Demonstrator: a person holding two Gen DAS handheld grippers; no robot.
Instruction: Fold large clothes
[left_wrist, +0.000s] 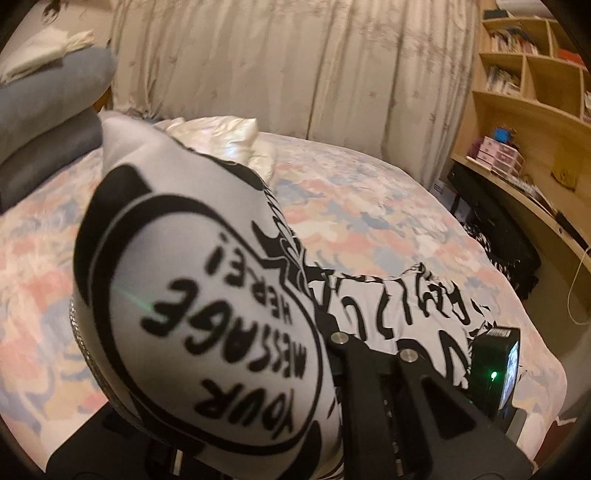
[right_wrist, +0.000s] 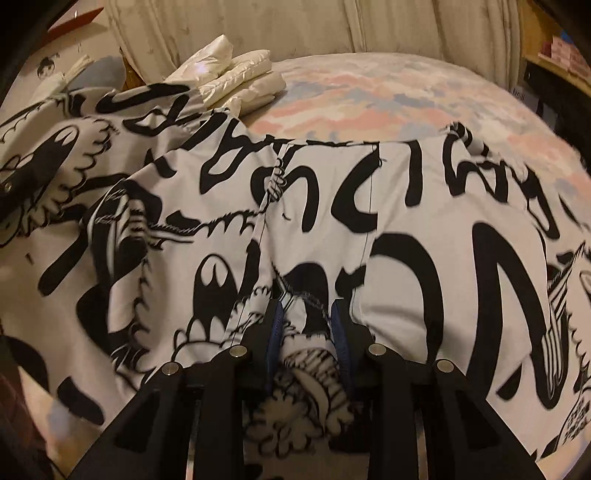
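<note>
Left gripper (left_wrist: 325, 332) fingers nearly closed, printed garment (left_wrist: 207, 280) pinched, raised above bed (left_wrist: 369, 206). Right gripper (right_wrist: 306, 325) fingers narrowly parted, garment fold clamped, angled downward.

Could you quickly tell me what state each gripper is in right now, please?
Left gripper: shut on the printed garment.
Right gripper: shut on a fold of the same garment.
</note>
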